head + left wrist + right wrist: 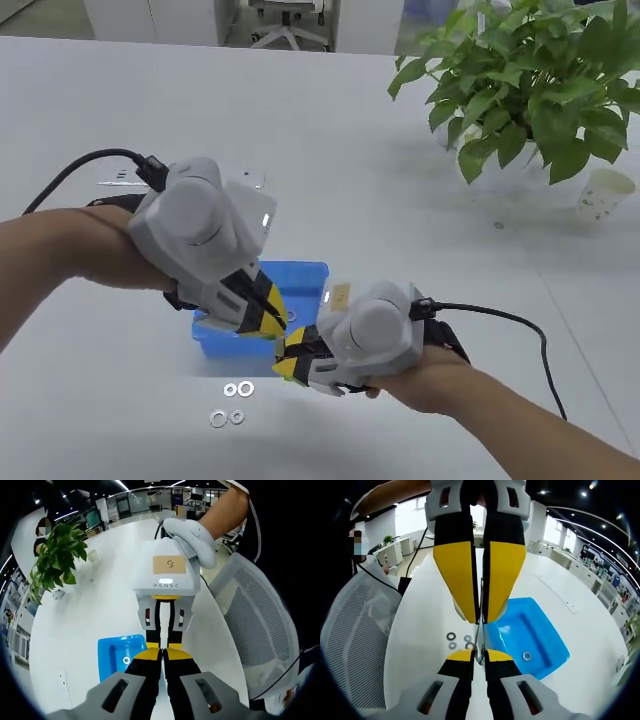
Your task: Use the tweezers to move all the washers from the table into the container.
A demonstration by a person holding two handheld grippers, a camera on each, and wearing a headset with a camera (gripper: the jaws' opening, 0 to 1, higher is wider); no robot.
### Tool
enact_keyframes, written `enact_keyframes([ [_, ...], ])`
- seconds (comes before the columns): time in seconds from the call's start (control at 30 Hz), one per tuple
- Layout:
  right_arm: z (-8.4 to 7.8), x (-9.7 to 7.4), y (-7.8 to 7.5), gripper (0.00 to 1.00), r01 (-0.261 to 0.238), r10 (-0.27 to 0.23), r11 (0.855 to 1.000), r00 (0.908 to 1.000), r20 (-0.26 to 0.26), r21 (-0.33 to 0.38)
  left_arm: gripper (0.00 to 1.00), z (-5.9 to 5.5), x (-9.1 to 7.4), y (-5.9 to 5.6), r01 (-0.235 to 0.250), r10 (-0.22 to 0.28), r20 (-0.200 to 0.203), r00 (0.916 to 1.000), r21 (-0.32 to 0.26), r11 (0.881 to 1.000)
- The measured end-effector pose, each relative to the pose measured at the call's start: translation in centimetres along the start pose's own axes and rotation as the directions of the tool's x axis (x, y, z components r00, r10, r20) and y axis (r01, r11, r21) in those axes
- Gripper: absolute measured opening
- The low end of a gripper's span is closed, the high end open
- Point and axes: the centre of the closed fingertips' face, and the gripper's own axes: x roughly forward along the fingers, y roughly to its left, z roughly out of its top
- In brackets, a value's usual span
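- Head view: my left tongs [270, 322] and right tongs [287, 360] meet tip to tip over the near edge of the blue container [300, 272]. Four washers [232, 402] lie on the table [400, 200] just in front of it.
- Left gripper view: the left tongs [162, 656] are clenched and face the right tongs [162, 641]. A lone washer [126, 660] sits inside the container [112, 647].
- Right gripper view: both tongs are clamped on the thin tweezers [479, 630], the left tongs [480, 615] higher in the frame and the right tongs [479, 656] lower. The washers [460, 641] lie beside the container [540, 635].
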Motion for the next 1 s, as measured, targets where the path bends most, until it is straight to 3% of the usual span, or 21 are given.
enact_keyframes([
  [0.4,1.4,-0.5,-1.9,0.09,0.016,-0.016,0.999,0.9999,0.002,-0.031,0.06,0.6,-1.5,1.7,-0.036,0.036,-0.007,0.9993,0.022,0.999],
  [1.0,1.6,0.7,-5.6,0.09,0.035,-0.035,0.998,0.9994,-0.004,-0.055,0.06,-0.7,-1.7,5.1,-0.087,0.089,-0.032,0.9955,0.047,0.995],
])
